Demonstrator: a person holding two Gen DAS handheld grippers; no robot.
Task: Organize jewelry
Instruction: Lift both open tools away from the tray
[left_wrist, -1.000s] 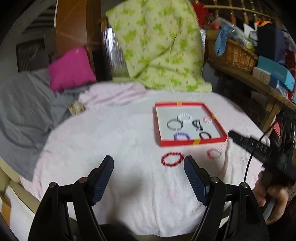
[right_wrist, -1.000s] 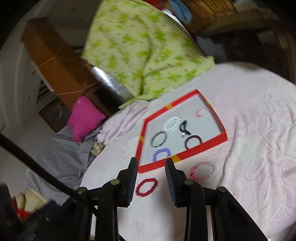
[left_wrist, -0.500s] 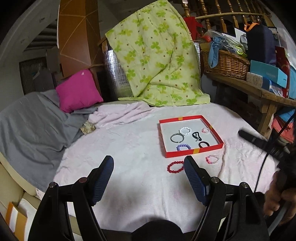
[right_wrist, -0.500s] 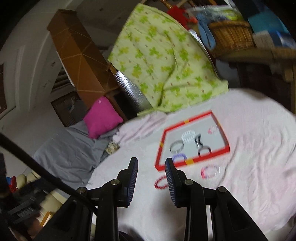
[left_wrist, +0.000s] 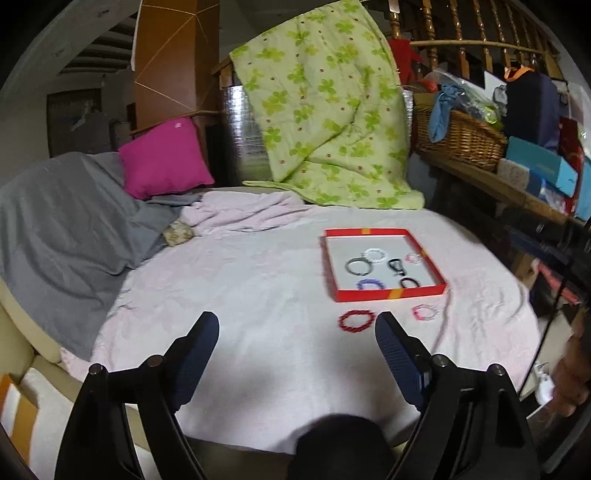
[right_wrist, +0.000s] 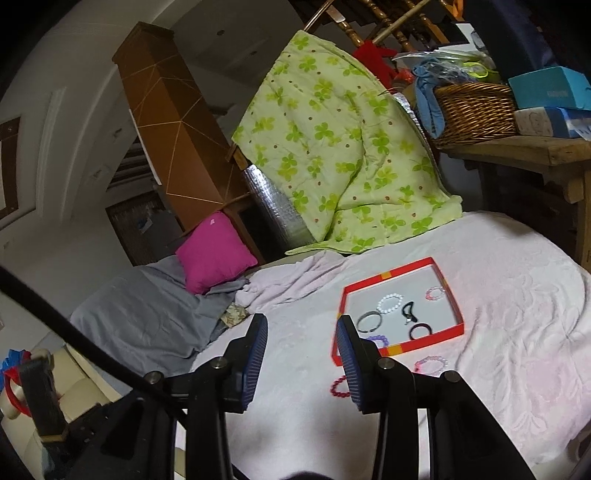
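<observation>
Between picks: red bracelet (left_wrist: 357, 320) and pink bracelet (left_wrist: 425, 311) lie outside the red tray (left_wrist: 388, 294), by its near edge. Left gripper (left_wrist: 297, 341) and right gripper (right_wrist: 301, 341) hover empty, jaws just widening. Next, I judge: descend on one bracelet.

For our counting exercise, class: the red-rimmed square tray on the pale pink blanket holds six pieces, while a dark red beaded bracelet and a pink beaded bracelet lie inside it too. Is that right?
Not quite. The dark red beaded bracelet and pink beaded bracelet lie outside the red-rimmed square tray, on the pale pink blanket just in front of it. The left wrist view shows this. The tray does hold six pieces.

A lived-in home: floral quilt (left_wrist: 328, 122), pink cushion (left_wrist: 164, 157), cluttered wicker basket (left_wrist: 460, 138).
</observation>
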